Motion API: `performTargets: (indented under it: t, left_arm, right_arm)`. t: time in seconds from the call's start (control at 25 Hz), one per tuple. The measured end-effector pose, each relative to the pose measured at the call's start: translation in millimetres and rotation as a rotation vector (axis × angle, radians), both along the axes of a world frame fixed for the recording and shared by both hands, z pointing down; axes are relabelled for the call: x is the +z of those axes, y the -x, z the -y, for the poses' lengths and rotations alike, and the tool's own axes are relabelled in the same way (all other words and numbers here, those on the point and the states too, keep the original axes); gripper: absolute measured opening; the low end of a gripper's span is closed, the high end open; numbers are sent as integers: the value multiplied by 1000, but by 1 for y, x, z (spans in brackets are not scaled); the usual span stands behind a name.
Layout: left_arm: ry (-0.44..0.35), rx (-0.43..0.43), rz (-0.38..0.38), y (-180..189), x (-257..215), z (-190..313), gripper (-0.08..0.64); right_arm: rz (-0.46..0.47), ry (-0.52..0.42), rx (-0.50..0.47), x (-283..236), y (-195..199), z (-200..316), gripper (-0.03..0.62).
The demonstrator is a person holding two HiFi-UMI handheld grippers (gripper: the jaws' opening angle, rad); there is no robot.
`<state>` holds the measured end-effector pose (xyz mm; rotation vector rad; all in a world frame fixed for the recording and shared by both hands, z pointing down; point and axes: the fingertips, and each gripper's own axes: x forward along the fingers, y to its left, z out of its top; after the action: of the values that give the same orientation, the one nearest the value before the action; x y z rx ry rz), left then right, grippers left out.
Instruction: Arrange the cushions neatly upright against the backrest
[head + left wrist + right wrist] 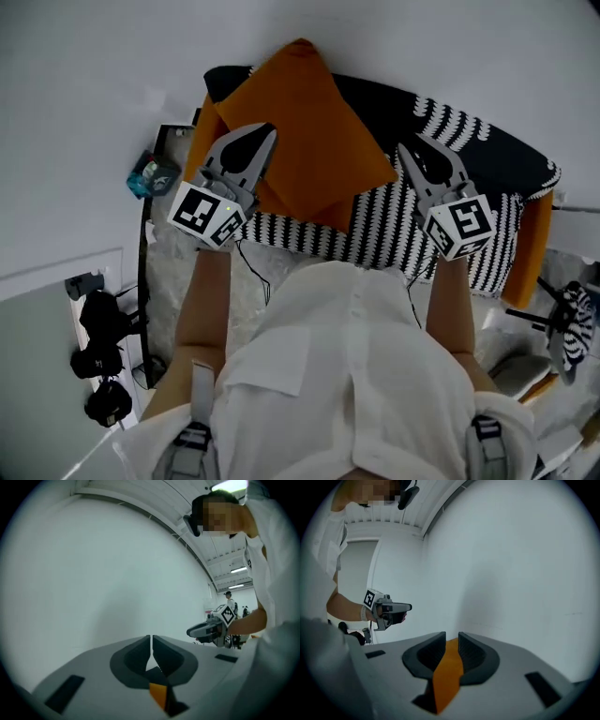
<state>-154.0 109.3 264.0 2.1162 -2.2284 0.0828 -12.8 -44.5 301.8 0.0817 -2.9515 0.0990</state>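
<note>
An orange cushion (305, 131) stands tilted on one corner against the black backrest (375, 94) of a sofa draped in a black-and-white striped throw (394, 234). A black-and-white patterned cushion (469, 131) lies along the backrest to its right. My left gripper (270, 129) hovers over the orange cushion's left edge, shut and empty (151, 639). My right gripper (403, 147) hangs just right of that cushion's right corner. Its jaws stand a little apart (452, 637), and orange fabric (447, 672) shows through the gap below them. Both grippers point at the white wall.
The sofa's orange ends show at left (202, 141) and right (525, 253). A blue packet (150, 175) and black camera gear (103, 356) lie on the floor at left. At right a striped object (577, 323) rests on a stand. A person (229, 599) stands far off.
</note>
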Motion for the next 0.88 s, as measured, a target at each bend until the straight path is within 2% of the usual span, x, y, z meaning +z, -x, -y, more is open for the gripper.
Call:
performTargets:
  t: [0.2, 0.44, 0.72, 0.88]
  left_arm:
    - [96, 179, 81, 34, 28, 38, 26]
    - [258, 430, 151, 46, 82, 84, 29]
    - [468, 693, 243, 51, 144, 133, 69]
    - [590, 841, 323, 51, 179, 150, 125]
  right_arm:
    - [-54, 13, 47, 30, 30, -2, 95]
    - [-146, 53, 115, 77, 47, 3, 112]
    - [-272, 80, 154, 136, 56, 17, 133]
    - [-337, 103, 165, 166, 57, 20, 149]
